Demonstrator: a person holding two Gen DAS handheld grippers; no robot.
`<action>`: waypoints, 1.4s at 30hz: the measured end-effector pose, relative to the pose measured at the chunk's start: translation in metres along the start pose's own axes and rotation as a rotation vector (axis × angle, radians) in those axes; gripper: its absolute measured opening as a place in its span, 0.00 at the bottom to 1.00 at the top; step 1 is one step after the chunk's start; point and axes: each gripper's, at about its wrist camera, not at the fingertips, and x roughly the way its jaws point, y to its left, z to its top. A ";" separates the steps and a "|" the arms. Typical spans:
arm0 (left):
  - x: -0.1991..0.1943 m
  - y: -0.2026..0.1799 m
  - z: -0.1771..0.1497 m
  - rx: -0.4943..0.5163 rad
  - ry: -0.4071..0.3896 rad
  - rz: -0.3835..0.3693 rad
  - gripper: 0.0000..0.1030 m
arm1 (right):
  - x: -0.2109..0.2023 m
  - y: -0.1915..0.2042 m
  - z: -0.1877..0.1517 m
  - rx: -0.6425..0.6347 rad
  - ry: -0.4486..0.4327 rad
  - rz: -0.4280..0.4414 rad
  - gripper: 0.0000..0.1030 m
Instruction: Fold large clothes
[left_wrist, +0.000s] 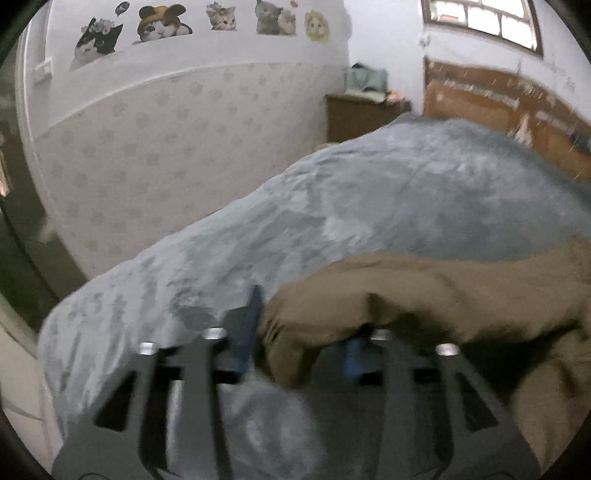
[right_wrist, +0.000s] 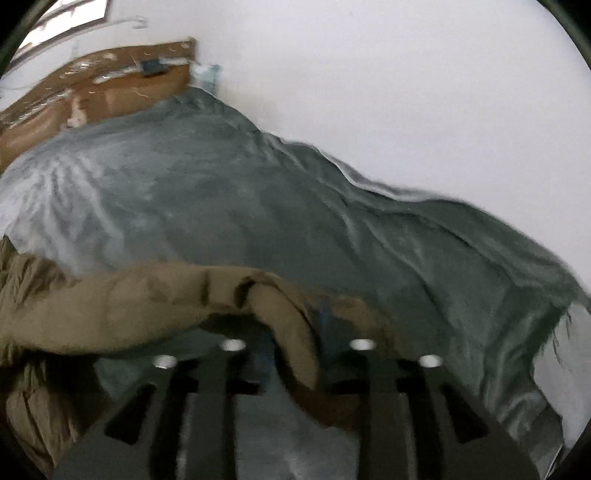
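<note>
A tan padded garment (left_wrist: 424, 291) lies across the near part of a bed with a grey-blue fleece blanket (left_wrist: 369, 192). My left gripper (left_wrist: 299, 332) has its blue-padded fingers (left_wrist: 247, 332) set around the garment's left edge; a fold of fabric bulges between them and drapes over the right finger. My right gripper (right_wrist: 295, 339) has the garment's right edge (right_wrist: 288, 332) between its fingers, with cloth hanging down toward the camera. The garment (right_wrist: 110, 306) runs off to the left in the right wrist view. Both views are motion-blurred.
A wooden headboard (left_wrist: 498, 107) stands at the far end of the bed. A brown nightstand (left_wrist: 362, 114) with items on it sits beside it. A wall with cat stickers (left_wrist: 162, 26) runs along the bed's left side; a plain white wall (right_wrist: 406, 92) along its right.
</note>
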 end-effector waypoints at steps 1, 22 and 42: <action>0.002 0.003 0.000 -0.005 0.004 0.034 0.61 | 0.003 0.002 -0.004 -0.010 0.028 0.015 0.71; -0.075 -0.063 -0.090 0.433 0.126 -0.321 0.95 | -0.083 0.125 -0.200 -0.350 0.227 0.634 0.98; -0.072 -0.187 -0.100 0.521 0.167 -0.727 0.03 | -0.095 0.168 -0.206 -0.419 0.185 0.759 0.17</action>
